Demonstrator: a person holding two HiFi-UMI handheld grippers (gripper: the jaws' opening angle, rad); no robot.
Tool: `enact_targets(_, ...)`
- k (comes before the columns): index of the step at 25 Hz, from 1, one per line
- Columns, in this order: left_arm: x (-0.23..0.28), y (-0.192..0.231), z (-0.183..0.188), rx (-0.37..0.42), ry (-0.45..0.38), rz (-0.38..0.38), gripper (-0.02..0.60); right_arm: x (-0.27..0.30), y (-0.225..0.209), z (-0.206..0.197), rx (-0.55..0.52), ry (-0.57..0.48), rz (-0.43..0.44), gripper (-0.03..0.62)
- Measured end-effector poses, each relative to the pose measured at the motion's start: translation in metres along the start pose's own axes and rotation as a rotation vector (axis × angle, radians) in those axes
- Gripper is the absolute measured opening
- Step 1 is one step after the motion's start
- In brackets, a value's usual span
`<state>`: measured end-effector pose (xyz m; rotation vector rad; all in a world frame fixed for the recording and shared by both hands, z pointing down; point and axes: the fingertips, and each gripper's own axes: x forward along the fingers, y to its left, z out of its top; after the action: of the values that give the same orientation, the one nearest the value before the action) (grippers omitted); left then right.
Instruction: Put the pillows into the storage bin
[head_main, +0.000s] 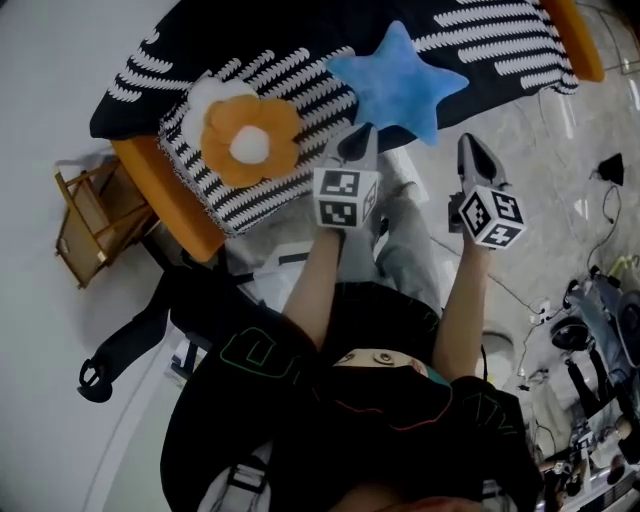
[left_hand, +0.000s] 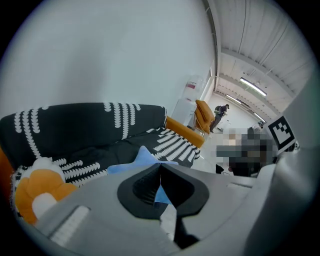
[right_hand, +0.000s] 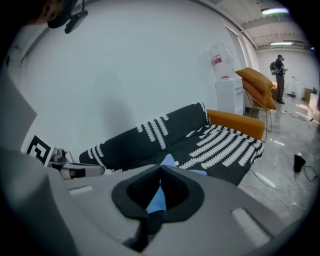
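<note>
Blue plush first, from the head view: star pillow (head_main: 398, 82) flat on the black-and-white throw (head_main: 480, 40), at the front edge of the sofa (head_main: 165, 190) seat. To its left, flower pillow (head_main: 248, 135), orange with a white centre, on top of a striped cushion (head_main: 240, 205) at the seat's left end, close to the orange sofa arm. Left gripper (head_main: 358, 138) and right gripper (head_main: 472, 148) side by side near the front edge, both pointed at the sofa, nothing in either. Wooden folding frame (head_main: 85, 225) on the floor beside that arm.

From the left gripper view: jaws pressed together, empty. Beyond the tips, the star pillow, apart from them. Flower pillow low at the left, throw over seat and backrest. Farther off, a water dispenser (left_hand: 189, 95) against the wall and a person (left_hand: 220, 114) standing.

From the right gripper view: jaws likewise closed tight on nothing. Blue of the star pillow just past the tips, no contact visible. Throw across the seat up to the far orange arm, with orange chairs (right_hand: 257, 85) behind it.
</note>
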<state>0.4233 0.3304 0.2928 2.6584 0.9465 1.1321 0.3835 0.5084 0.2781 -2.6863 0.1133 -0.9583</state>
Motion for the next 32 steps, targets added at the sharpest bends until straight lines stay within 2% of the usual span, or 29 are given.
enact_targets(6,0.045,0.021,-0.045,-0.024,0.088,-0.014,0.020,0.045,-0.017,-0.048,-0.017,0.098,0.025,0.003)
enact_targets(7,0.054,0.025,-0.054,-0.023,0.104,-0.015,0.032,0.054,-0.021,-0.060,-0.006,0.121,0.045,0.055)
enact_targets(9,0.073,0.035,-0.072,-0.025,0.132,-0.019,0.095,0.079,-0.027,-0.085,0.014,0.181,0.092,0.149)
enact_targets(11,0.091,0.047,-0.094,-0.037,0.164,-0.023,0.149,0.101,-0.033,-0.110,-0.004,0.254,0.119,0.204)
enact_targets(15,0.127,0.054,-0.133,-0.029,0.238,-0.050,0.286,0.129,-0.053,-0.147,-0.088,0.354,0.135,0.267)
enact_targets(17,0.143,0.054,-0.146,-0.003,0.258,-0.052,0.324,0.140,-0.065,-0.159,-0.107,0.379,0.150,0.281)
enact_targets(20,0.157,0.060,-0.168,0.024,0.302,-0.040,0.342,0.157,-0.072,-0.181,-0.134,0.433,0.190,0.313)
enact_targets(23,0.171,0.066,-0.190,0.077,0.379,-0.055,0.351,0.172,-0.075,-0.203,-0.193,0.514,0.222,0.346)
enact_targets(28,0.198,0.071,-0.208,0.121,0.467,-0.059,0.356,0.191,-0.085,-0.232,-0.261,0.629,0.207,0.373)
enact_targets(32,0.217,0.069,-0.223,0.207,0.541,-0.071,0.356,0.200,-0.092,-0.249,-0.287,0.686,0.196,0.373)
